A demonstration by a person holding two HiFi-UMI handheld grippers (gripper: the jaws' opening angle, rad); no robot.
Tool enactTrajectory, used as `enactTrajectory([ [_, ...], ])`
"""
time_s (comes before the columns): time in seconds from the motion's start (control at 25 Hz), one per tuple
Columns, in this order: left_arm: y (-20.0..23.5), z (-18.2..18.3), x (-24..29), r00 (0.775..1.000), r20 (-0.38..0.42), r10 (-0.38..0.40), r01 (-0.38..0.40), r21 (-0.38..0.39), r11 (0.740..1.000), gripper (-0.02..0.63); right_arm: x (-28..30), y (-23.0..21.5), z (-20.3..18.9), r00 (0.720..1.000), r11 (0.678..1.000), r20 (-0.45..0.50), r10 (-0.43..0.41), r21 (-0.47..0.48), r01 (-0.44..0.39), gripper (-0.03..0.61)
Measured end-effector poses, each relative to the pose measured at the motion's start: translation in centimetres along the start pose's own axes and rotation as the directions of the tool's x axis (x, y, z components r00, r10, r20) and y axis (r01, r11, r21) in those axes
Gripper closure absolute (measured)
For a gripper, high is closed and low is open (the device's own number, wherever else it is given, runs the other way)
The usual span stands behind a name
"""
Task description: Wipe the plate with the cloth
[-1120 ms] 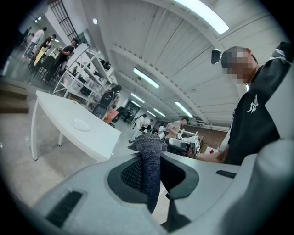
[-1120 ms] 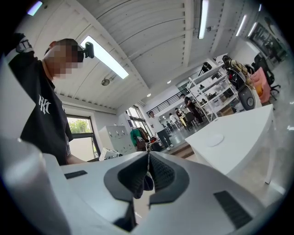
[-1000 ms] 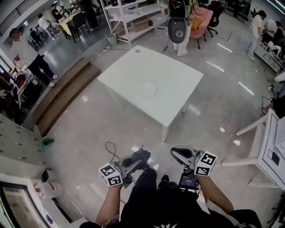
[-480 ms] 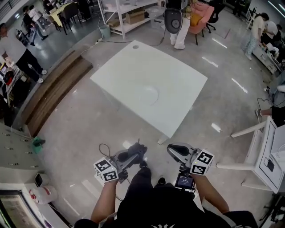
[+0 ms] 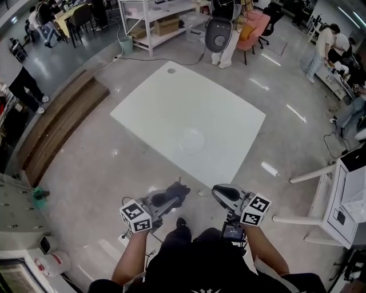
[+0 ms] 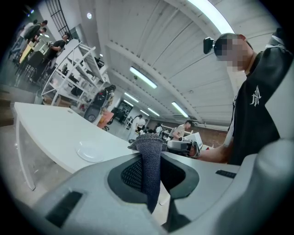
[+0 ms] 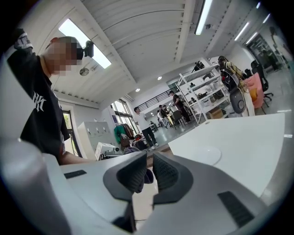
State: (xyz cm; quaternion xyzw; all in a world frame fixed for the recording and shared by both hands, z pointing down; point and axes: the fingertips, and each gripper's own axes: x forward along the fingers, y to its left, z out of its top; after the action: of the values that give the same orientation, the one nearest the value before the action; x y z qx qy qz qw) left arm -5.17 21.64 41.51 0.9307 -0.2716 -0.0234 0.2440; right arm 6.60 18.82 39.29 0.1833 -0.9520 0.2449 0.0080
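A white plate (image 5: 191, 139) lies on the white table (image 5: 166, 97), ahead of both grippers and well out of their reach. The plate (image 6: 89, 150) shows small in the left gripper view, and the plate (image 7: 204, 153) shows again in the right gripper view. My left gripper (image 5: 174, 192) is shut on a dark grey cloth (image 6: 149, 160), which stands up between its jaws. My right gripper (image 5: 219, 193) is held level beside it, over the floor, with its jaws together and nothing in them.
White shelving (image 5: 166, 17) and a pink chair (image 5: 251, 31) stand beyond the table. A low wooden platform (image 5: 57, 123) runs along the left. Another white desk (image 5: 343, 200) is at the right. Several people stand around the room's edges.
The table and plate have come closer and lower in the head view as the person walks toward them. Both grippers keep their pose, the cloth still held.
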Motion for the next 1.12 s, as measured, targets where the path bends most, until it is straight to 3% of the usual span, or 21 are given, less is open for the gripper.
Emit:
enactTrajectory([
  [0.4,5.7,2.2,2.5,1.000,-0.018,-0.001,0.001,-0.004,1.000,0.563,2.5,-5.5,1.4,0.999,0.999,0.006,-0.039,0.029,0.039,0.564],
  [0.56,8.1,2.8,4.0,0.999,-0.041,0.012,-0.013,-0.016,1.000,0.563,3.8,-8.5,1.9,1.000,0.997,0.003,-0.020,0.069,0.020,0.500],
  [0.76,12.1,3.4,6.9,0.996,-0.087,0.029,-0.032,-0.033,0.999,0.563,5.3,-14.1,2.4,0.998,0.996,-0.059,-0.025,0.087,0.030,0.500],
  [1.12,18.0,4.5,12.0,0.983,-0.164,0.078,-0.088,-0.058,0.994,0.563,7.4,-24.8,1.1,0.981,0.964,-0.188,-0.049,0.247,0.095,0.500],
])
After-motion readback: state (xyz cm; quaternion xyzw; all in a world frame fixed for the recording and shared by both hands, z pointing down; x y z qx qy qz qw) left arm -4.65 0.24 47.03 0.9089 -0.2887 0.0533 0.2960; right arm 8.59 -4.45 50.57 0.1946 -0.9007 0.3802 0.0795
